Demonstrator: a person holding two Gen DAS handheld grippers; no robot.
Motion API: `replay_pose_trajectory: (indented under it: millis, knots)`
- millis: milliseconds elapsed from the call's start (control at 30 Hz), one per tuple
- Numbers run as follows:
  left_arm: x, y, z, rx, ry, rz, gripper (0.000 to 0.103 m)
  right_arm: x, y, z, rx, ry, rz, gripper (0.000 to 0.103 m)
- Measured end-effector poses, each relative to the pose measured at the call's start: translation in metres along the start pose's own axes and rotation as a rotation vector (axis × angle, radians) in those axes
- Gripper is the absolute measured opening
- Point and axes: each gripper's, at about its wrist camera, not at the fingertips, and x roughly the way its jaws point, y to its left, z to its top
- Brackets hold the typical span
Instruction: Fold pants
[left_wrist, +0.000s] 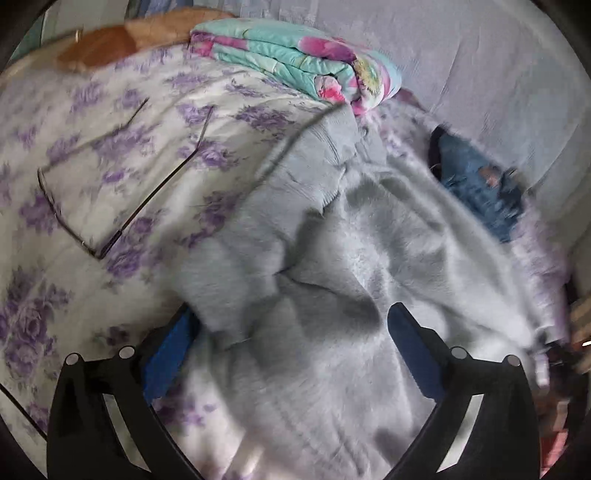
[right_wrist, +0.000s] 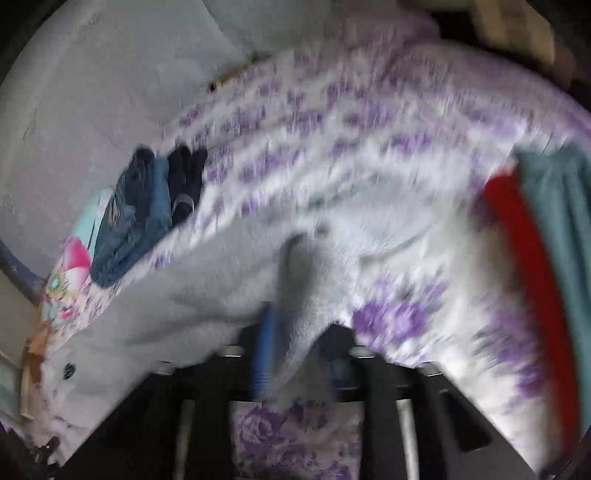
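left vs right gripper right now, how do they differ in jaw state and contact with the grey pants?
The left gripper stands wide open above the grey pants, its blue pads clear of the cloth; the right gripper is drawn in, pinching a fold of the same pants between its pads. The left view is fairly sharp, the right view heavily blurred. Both point down at the pants on the purple-flowered bedspread.

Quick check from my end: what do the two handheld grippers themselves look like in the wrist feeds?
Left gripper: black curved frames with slot cut-outs and round silvery bolt heads, ending in flat blue fingers. Right gripper: the same black build with metal pins and ribbed blue pads, though blurred. No cables, sleeves or hands are in view.
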Motion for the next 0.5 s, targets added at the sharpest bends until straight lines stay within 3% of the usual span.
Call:
replay_pose_trajectory:
  millis: [100, 167, 267, 333, 400, 500]
  knots:
    - [0.0, -0.007, -0.007, 0.04, -0.047, 0.06, 0.095, -0.023, 0.002, -0.005, -0.008, -0.072, -0.001, 0.048]
    - [-0.008, -0.001, -0.01, 0.03, -0.072, 0.082, 0.068, -0.049, 0.0, -0.016, -0.007, -0.13, 0.022, 0.051]
    - [-0.022, 0.017, -0.01, -0.006, -0.081, -0.011, 0.051, -0.088, -0.004, -0.034, -0.028, -0.205, 0.052, 0.062]
    - [-0.029, 0.021, -0.013, 0.006, -0.091, -0.041, 0.044, -0.115, -0.011, -0.049, -0.047, -0.231, 0.047, 0.063]
    - [-0.038, 0.026, -0.013, 0.014, -0.1, -0.079, 0.039, -0.135, -0.017, -0.063, -0.053, -0.223, 0.053, 0.063]
    - [-0.047, 0.043, -0.004, -0.067, -0.069, -0.19, 0.035, -0.164, -0.036, -0.089, -0.055, -0.164, 0.034, 0.07]
